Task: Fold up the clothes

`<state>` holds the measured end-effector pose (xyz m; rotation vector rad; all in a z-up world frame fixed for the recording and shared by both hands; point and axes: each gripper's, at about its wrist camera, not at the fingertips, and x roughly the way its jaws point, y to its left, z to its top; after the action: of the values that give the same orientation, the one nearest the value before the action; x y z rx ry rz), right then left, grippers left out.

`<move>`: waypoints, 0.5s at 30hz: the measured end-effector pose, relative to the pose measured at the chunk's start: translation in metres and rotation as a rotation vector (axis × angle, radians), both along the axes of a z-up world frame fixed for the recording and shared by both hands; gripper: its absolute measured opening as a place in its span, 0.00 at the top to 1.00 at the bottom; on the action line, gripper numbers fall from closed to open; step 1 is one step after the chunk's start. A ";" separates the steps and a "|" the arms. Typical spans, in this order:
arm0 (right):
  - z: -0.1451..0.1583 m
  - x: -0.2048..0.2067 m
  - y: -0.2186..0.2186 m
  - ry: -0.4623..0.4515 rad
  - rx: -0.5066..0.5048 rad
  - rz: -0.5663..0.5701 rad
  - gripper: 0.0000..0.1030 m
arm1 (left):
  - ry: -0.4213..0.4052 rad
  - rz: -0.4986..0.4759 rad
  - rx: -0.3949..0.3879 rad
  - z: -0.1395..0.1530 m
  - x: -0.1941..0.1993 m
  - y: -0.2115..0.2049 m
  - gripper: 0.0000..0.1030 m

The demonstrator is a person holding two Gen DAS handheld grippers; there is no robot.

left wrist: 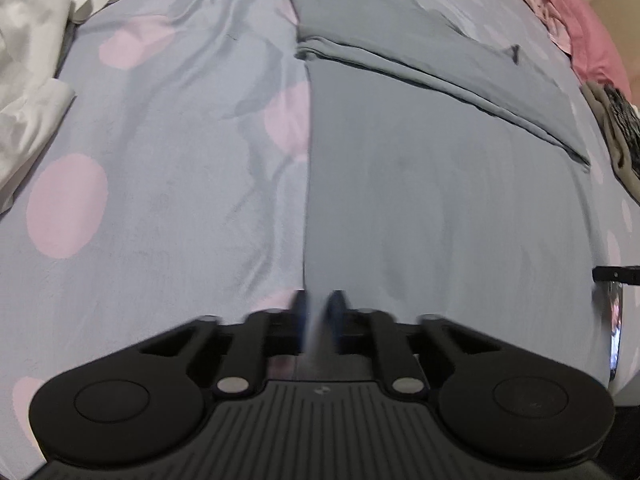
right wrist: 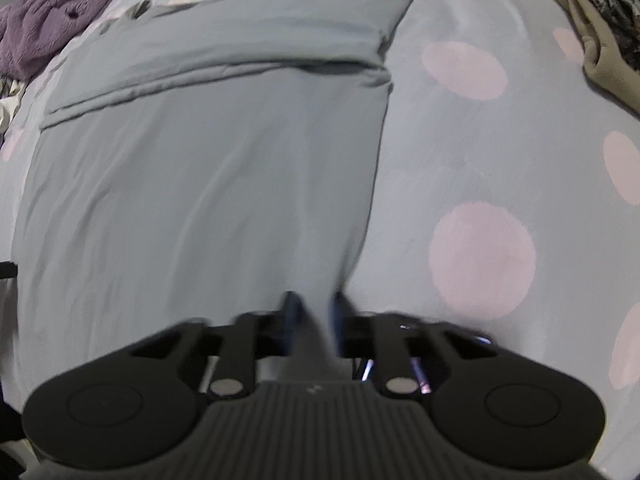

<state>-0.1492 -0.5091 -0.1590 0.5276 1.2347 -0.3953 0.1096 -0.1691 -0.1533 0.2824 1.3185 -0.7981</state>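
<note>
A grey garment (left wrist: 440, 184) lies spread on a bed whose sheet (left wrist: 160, 160) is pale blue with large pink dots. The far part of the garment is folded back over itself, so a double layer with a clear crosswise edge shows in both views.

The left gripper (left wrist: 319, 312) is at the near left corner of the garment. Its fingers (left wrist: 299, 306) are close together and clamped on a pinch of the grey cloth, which rises between them. The long left edge of the garment runs straight away from this gripper toward the fold.

The right gripper (right wrist: 312, 312) is at the near right corner of the same garment (right wrist: 200, 180). Its fingers (right wrist: 289, 308) are also pressed on a ridge of grey cloth that goes up between them. The right edge of the garment runs from here up to the fold, with the sheet (right wrist: 480, 160) beside it.

Both views are blurred near the fingers.

Other clothes lie around the garment. A white cloth (left wrist: 28, 72) is at the left edge of the left view, and a pink cloth (left wrist: 576, 28) is at its upper right. A purple fleece (right wrist: 48, 12) lies at the upper left of the right view. An olive cloth (right wrist: 600, 40) with something dark on it lies at the upper right of that view, well apart from the garment.
</note>
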 end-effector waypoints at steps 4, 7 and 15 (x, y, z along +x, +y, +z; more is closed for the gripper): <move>0.019 -0.001 -0.001 -0.044 -0.005 0.002 0.95 | -0.050 0.008 -0.057 0.019 0.001 0.003 1.00; 0.041 -0.002 -0.006 -0.114 -0.020 -0.003 0.95 | -0.072 0.042 -0.141 0.037 0.010 0.009 1.00; 0.084 0.012 -0.038 -0.275 -0.108 -0.120 0.95 | -0.173 0.180 -0.345 0.072 0.046 0.012 1.00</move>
<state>-0.1370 -0.5473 -0.0750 0.5452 0.9143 -0.4718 0.1552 -0.1571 -0.0814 -0.0408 1.0078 -0.8129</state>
